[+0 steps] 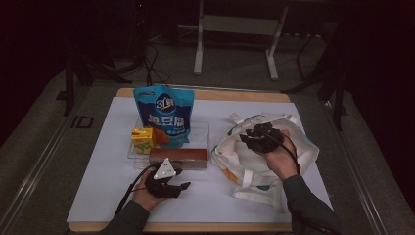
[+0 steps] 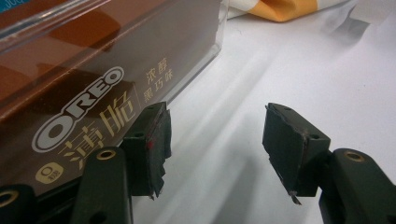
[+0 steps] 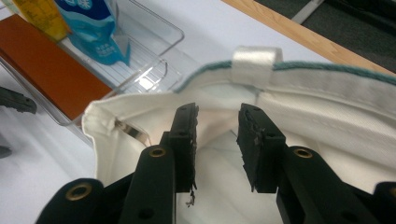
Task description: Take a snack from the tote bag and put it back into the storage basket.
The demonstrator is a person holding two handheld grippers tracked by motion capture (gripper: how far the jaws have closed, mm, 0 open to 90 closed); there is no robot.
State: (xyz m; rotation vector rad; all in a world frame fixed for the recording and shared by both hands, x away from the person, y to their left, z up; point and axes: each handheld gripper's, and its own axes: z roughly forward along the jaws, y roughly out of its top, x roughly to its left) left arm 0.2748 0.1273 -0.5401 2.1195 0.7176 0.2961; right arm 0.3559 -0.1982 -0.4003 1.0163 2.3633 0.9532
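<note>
One brown box [image 2: 84,70], OREO lettering [image 2: 77,109], white print

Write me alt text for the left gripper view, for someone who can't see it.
The left claw sits open low over the white table cover, nothing between its two black pads. One pad is right beside a brown Oreo box lying in a clear tray. A corner of a cloth bag shows at the top.

Left gripper [image 2: 215,142] jaws stand apart over the white table [image 2: 280,70], nothing between the pads. Brown Oreo box [image 2: 84,98] lies just beside the left-hand pad [image 2: 152,149], touching or not unclear. Bag [image 2: 289,9] corner at top edge.
</note>
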